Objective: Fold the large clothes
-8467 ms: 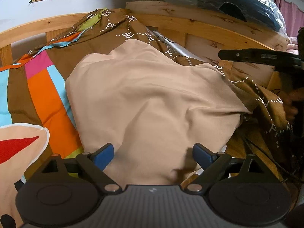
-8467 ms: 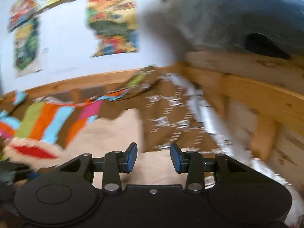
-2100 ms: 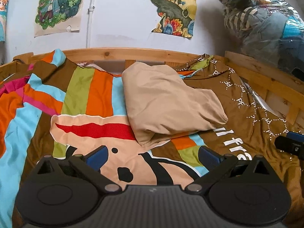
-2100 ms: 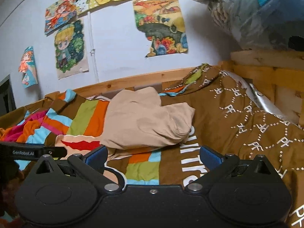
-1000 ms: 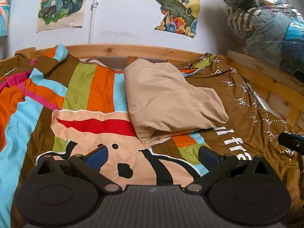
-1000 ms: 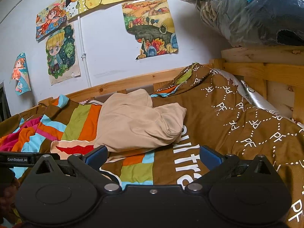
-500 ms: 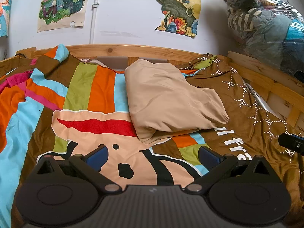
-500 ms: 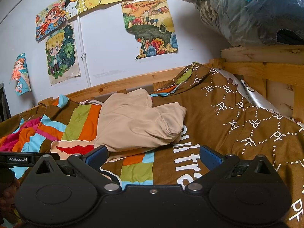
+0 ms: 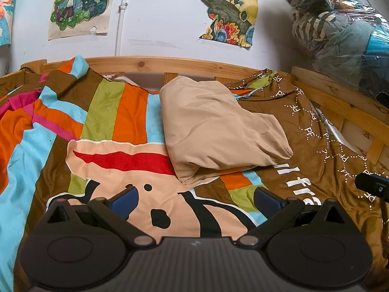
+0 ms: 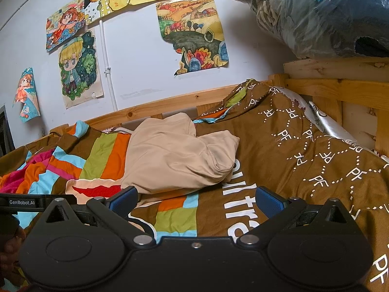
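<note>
Folded beige cloth garment [image 9: 218,131] lies on multicoloured striped quilt [image 9: 109,116]. Left gripper [image 9: 195,200] and right gripper [image 10: 195,200]: fingers spread wide, holding nothing.

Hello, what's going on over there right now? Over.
Left gripper open, empty. Right gripper open, empty. Beige garment lies folded on the striped bedspread, clear of both grippers. Nothing in the way.

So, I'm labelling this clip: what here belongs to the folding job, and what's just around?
Job:
beige garment, folded on the bed
left gripper, open
right gripper, open

Around:
patterned bedspread
wall posters
bagged clothes
wooden bed frame
</note>
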The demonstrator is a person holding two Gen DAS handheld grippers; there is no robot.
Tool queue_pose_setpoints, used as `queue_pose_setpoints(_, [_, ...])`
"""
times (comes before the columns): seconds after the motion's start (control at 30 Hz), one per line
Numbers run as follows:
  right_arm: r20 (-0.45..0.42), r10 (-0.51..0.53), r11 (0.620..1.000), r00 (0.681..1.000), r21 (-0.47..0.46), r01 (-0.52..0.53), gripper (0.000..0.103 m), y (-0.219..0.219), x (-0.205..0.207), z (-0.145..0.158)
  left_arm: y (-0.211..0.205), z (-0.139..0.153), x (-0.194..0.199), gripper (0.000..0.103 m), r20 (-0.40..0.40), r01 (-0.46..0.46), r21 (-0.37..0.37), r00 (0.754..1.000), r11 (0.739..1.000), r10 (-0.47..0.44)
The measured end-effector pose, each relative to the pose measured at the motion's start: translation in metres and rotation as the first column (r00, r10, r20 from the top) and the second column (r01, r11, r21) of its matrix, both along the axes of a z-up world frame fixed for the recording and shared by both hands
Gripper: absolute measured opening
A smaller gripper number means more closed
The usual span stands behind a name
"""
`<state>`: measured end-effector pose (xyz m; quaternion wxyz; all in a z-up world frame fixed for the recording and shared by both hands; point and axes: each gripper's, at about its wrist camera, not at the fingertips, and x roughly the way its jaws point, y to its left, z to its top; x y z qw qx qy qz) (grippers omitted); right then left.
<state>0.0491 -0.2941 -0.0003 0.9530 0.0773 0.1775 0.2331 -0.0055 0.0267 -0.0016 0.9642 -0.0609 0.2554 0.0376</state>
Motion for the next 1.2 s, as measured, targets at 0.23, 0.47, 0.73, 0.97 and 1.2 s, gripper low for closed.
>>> queue_pose_setpoints(0.23, [-0.004, 0.001, 1.0, 1.0, 0.002, -0.001, 0.102, 0.0004, -0.0002, 0.0001, 0.0001, 0.0, 0.0, 0.102, 0.0, 0.0, 0.001, 1.0, 1.0, 0.0])
queue_pose_setpoints(0.47, [-0.004, 0.0, 1.0, 1.0, 0.002, 0.0, 0.102, 0.0007, -0.0005, 0.0001, -0.0004, -0.0003, -0.0003, 0.102, 0.001, -0.001, 0.0, 1.0, 1.0, 0.001])
queue_pose_setpoints(0.73, [-0.007, 0.0, 1.0, 1.0, 0.004, 0.0, 0.102, 0.0014, -0.0011, -0.0003, -0.0002, -0.0003, -0.0001, 0.102, -0.002, -0.002, 0.0, 1.0, 1.0, 0.002])
queue_pose_setpoints(0.97, [-0.007, 0.0, 1.0, 1.0, 0.004, 0.0, 0.102, 0.0015, -0.0009, -0.0003, -0.0002, 0.0, -0.0007, 0.102, -0.004, -0.005, -0.001, 1.0, 1.0, 0.005])
queue_pose_setpoints(1.2, [-0.008, 0.0, 1.0, 1.0, 0.004, 0.001, 0.102, 0.0015, -0.0009, -0.0003, -0.0002, 0.0, -0.0006, 0.102, -0.004, -0.005, -0.002, 1.0, 1.0, 0.005])
